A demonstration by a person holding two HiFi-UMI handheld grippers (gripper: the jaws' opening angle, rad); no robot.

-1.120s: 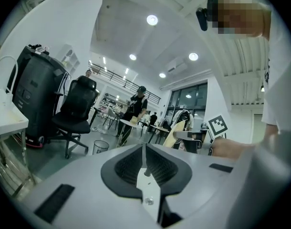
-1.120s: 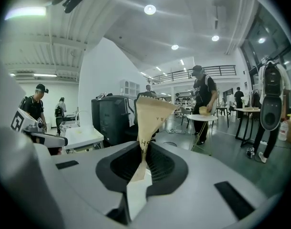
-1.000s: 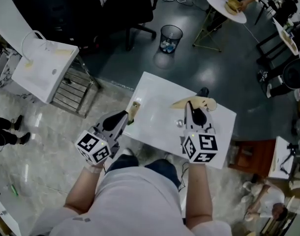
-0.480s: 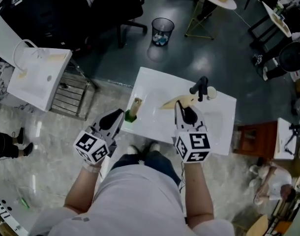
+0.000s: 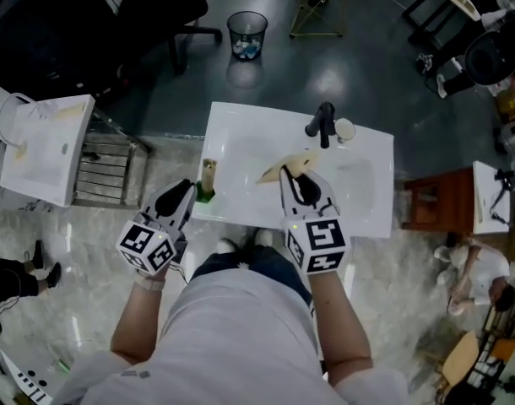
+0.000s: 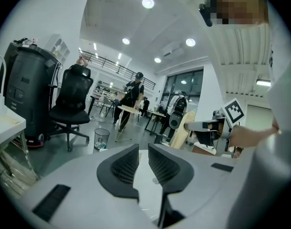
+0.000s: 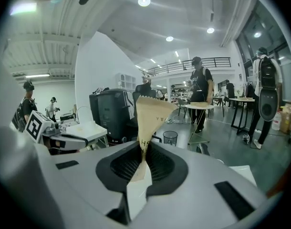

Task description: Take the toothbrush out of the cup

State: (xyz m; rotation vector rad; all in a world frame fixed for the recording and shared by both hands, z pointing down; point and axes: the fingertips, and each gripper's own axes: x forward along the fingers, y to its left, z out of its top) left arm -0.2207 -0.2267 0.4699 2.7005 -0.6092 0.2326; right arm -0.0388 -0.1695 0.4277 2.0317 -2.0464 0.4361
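Observation:
A tan cup (image 5: 208,173) with something green (image 5: 205,196) at its near side stands on the left rim of the white basin (image 5: 241,125). My left gripper (image 5: 188,192) sits just behind it. Its jaws are opening, and in the left gripper view the narrow gap of the left gripper (image 6: 143,150) is empty. My right gripper (image 5: 291,177) hovers over the basin's middle, shut on a flat tan paper packet (image 5: 279,165). The packet (image 7: 152,116) stands up from the right gripper (image 7: 144,150). I cannot make out a toothbrush.
A black faucet (image 5: 323,123) rises at the basin's far edge with a small round item (image 5: 345,129) beside it. Another white sink (image 5: 38,150) and a metal rack (image 5: 105,163) stand to the left. A waste bin (image 5: 246,34) is on the floor beyond.
Both grippers have sunk toward the basin. The left gripper stays by the cup at the left rim. The right gripper still grips the tan packet.

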